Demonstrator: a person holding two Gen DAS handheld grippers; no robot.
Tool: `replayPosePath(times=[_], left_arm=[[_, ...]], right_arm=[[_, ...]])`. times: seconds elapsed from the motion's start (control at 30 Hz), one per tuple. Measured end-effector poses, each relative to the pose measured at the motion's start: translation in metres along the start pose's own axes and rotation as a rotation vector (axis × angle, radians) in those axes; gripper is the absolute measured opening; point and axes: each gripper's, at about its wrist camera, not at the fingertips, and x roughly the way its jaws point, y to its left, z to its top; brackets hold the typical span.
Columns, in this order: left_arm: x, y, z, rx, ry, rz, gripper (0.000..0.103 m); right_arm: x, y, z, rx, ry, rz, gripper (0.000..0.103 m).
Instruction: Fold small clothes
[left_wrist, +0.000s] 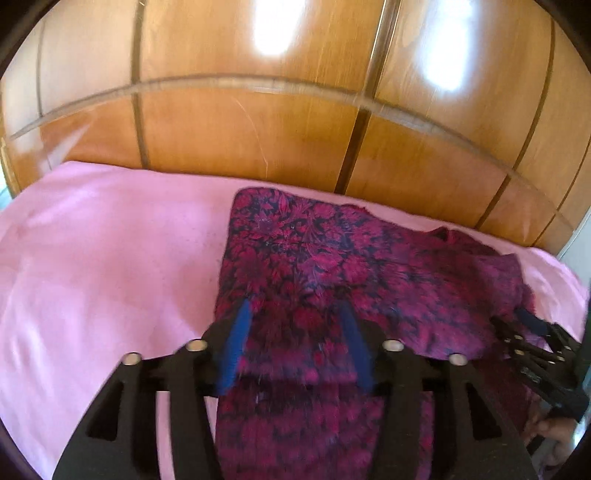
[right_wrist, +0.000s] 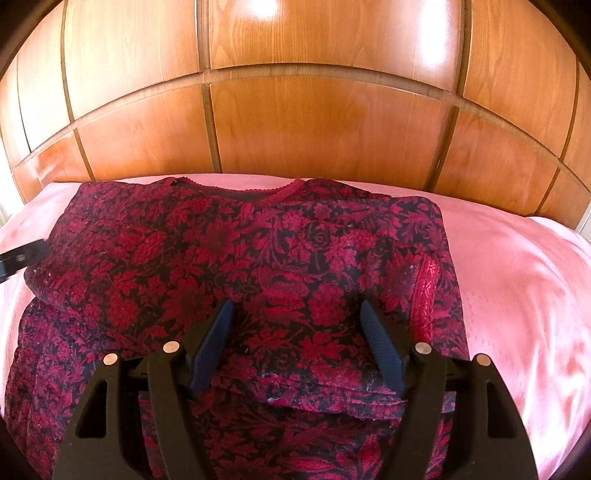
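The left gripper (left_wrist: 295, 314) is angled down over the red floral top (left_wrist: 332, 266), fingers spread apart with nothing between them. The right gripper (right_wrist: 297, 308) is posed likewise, fingers apart above the top's folded panel. The top lies on the pink sheet (left_wrist: 103, 251), directly ahead of both tools.

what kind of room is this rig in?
Probably a bedroom. A pink sheet covers a soft, bed-like surface, glossy wooden panels like wardrobe doors rise right behind it, and a red floral top lies spread on the sheet for folding.
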Motion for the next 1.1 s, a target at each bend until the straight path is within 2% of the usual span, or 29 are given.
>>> replayPosePath(times=[0.07, 0.13, 0.23, 0.37, 0.8, 0.87, 0.93, 1.03, 1.1], left_arm=[[-0.021, -0.002, -0.005, 0.009, -0.015, -0.003, 0.056], [-0.034, -0.004, -0.009, 0.014, -0.034, 0.002, 0.056], [-0.052, -0.003, -0.015, 0.021, -0.051, 0.002, 0.056], [-0.069, -0.007, -0.027, 0.03, -0.062, -0.001, 0.056], [-0.088, -0.008, -0.063, 0.03, -0.031, 0.0, 0.056], [-0.086, -0.007, -0.067, 0.029, -0.019, 0.002, 0.056], [-0.084, -0.007, -0.073, 0.028, -0.003, 0.003, 0.056], [-0.081, -0.005, -0.084, 0.021, 0.02, 0.014, 0.056], [-0.079, -0.001, -0.09, 0.01, 0.036, 0.015, 0.056]], right_arm=[[-0.002, 0.002, 0.0, -0.012, -0.004, -0.014, 0.078], [-0.008, 0.004, 0.001, -0.014, -0.006, -0.031, 0.089], [-0.021, 0.0, -0.001, 0.019, -0.013, -0.028, 0.095], [-0.04, -0.003, -0.009, 0.03, -0.022, -0.016, 0.097], [-0.072, -0.048, -0.061, 0.146, 0.089, -0.001, 0.097], [-0.078, -0.056, -0.065, 0.168, 0.087, 0.016, 0.094], [-0.082, -0.063, -0.067, 0.191, 0.077, 0.034, 0.079], [-0.082, -0.07, -0.06, 0.235, 0.071, 0.06, 0.063], [-0.079, -0.074, -0.051, 0.269, 0.06, 0.076, 0.062]])
